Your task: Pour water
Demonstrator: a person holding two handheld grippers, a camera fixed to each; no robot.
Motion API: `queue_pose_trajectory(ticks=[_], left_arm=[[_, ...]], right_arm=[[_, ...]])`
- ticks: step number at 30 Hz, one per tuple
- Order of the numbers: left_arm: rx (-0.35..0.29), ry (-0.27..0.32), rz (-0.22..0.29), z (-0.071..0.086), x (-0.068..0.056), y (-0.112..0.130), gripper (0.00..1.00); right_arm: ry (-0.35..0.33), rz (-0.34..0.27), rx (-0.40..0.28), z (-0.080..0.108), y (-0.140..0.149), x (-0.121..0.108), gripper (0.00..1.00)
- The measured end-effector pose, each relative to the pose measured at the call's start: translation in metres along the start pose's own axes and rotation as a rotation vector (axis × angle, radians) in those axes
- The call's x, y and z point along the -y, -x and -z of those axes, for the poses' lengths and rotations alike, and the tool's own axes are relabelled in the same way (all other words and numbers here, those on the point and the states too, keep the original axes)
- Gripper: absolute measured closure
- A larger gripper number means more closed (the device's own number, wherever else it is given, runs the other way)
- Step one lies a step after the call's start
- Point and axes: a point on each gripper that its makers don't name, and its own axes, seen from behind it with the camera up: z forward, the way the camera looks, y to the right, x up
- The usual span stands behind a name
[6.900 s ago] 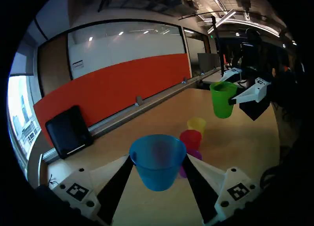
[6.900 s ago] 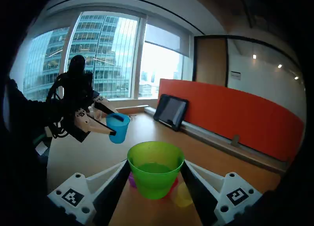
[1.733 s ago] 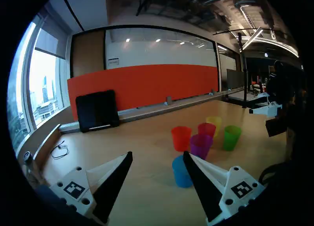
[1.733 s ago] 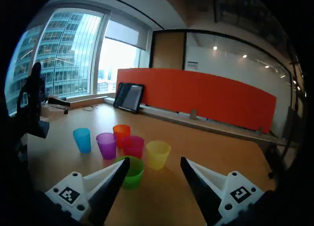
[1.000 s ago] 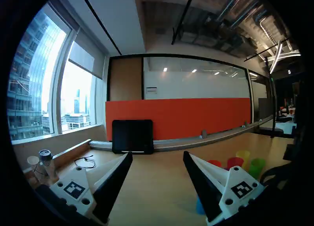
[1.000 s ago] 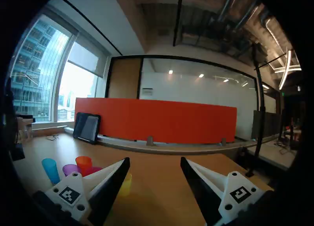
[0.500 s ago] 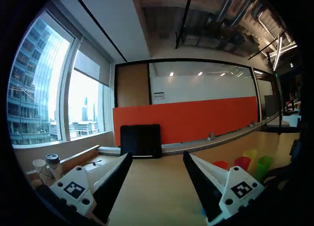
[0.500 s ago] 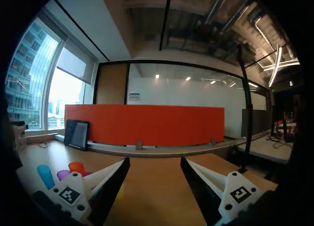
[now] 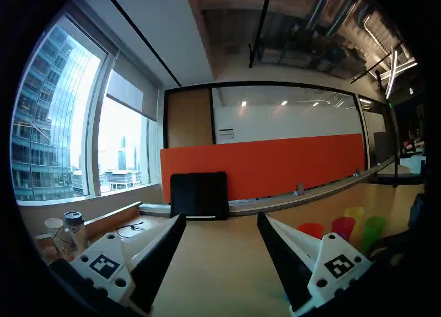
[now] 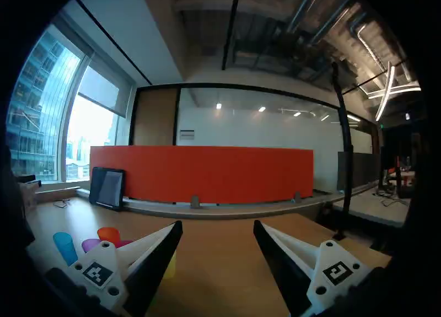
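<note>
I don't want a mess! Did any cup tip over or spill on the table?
Nothing stands out. The blue cup, orange cup and green cup stand upright on the table, and no puddle shows on the wood in sight.

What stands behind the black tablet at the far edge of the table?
Behind the black tablet runs the orange panel, with a glass wall above it. The tablet covers the panel's lower left part and whatever props it up, so those cannot be seen.
</note>
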Motion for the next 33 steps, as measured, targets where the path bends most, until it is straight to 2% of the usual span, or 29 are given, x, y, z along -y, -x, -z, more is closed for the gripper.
queue_pose_trajectory(ticks=[12, 23, 33], left_arm=[[0.013, -0.009, 0.0, 0.006, -0.004, 0.019, 0.05], [0.049, -0.011, 0.002, 0.006, 0.001, 0.046, 0.05], [0.073, 0.002, 0.016, 0.007, 0.0, 0.064, 0.05]], right_arm=[[-0.006, 0.013, 0.006, 0.001, -0.007, 0.006, 0.0], [-0.005, 0.008, 0.0, 0.002, -0.014, 0.009, 0.0], [-0.004, 0.013, -0.001, 0.005, -0.017, 0.011, 0.0]])
